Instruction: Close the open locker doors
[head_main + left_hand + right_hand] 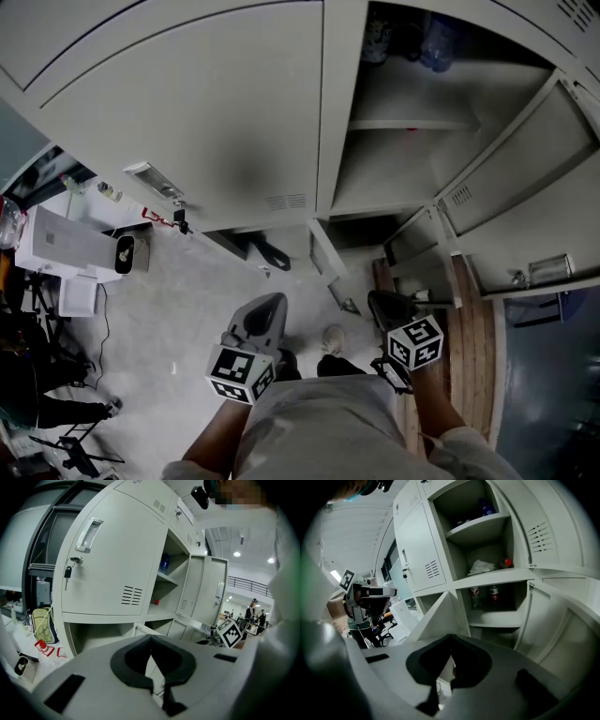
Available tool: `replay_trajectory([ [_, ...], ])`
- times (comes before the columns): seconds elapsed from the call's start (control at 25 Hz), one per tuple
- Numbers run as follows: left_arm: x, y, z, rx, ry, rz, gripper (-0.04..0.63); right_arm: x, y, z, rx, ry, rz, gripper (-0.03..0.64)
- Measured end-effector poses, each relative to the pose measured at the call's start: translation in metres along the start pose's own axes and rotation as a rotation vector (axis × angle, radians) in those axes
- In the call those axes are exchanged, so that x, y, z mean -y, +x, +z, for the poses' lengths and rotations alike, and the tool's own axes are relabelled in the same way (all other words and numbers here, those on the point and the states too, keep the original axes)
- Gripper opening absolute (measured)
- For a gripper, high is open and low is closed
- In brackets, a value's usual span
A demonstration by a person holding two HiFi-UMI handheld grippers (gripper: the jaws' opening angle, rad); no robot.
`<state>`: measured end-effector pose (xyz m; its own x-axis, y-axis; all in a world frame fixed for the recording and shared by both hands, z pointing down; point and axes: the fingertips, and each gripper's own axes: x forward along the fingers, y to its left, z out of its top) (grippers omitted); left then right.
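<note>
Grey steel lockers (333, 141) are mostly open, so nearly all the closing looks undone. In the head view only the keyed door (187, 112) at 11 o'clock is shut. The tall door (525, 187) at 2 o'clock and a low door (328, 262) near 5 o'clock hang open. The upper shelf holds a blue bottle (486, 509), and the compartment below holds two drink bottles (474, 596). The left gripper (261, 319) and the right gripper (387, 307) are clenched on nothing, low at 6 o'clock.

Dim flat indoor light; ceiling lamps (236, 554) glare in bg; fisheye warp + dark vignette at edges; foreground soft.
</note>
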<state>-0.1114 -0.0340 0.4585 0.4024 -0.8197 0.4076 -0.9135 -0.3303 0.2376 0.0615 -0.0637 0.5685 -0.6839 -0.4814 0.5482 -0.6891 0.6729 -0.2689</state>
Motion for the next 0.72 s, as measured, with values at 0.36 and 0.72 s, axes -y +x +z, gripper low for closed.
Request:
replay_trajectory([
  [0.36, -0.015, -0.01, -0.003, 0.009, -0.018, 0.029, 0.014, -0.038, 0.02, 0.0, -0.027, -0.036, 0.082, 0.028],
  [0.72, -0.044, -0.029, -0.005, 0.011, -0.036, 0.084, 0.014, -0.07, 0.047, 0.006, -0.043, -0.067, 0.153, 0.028],
])
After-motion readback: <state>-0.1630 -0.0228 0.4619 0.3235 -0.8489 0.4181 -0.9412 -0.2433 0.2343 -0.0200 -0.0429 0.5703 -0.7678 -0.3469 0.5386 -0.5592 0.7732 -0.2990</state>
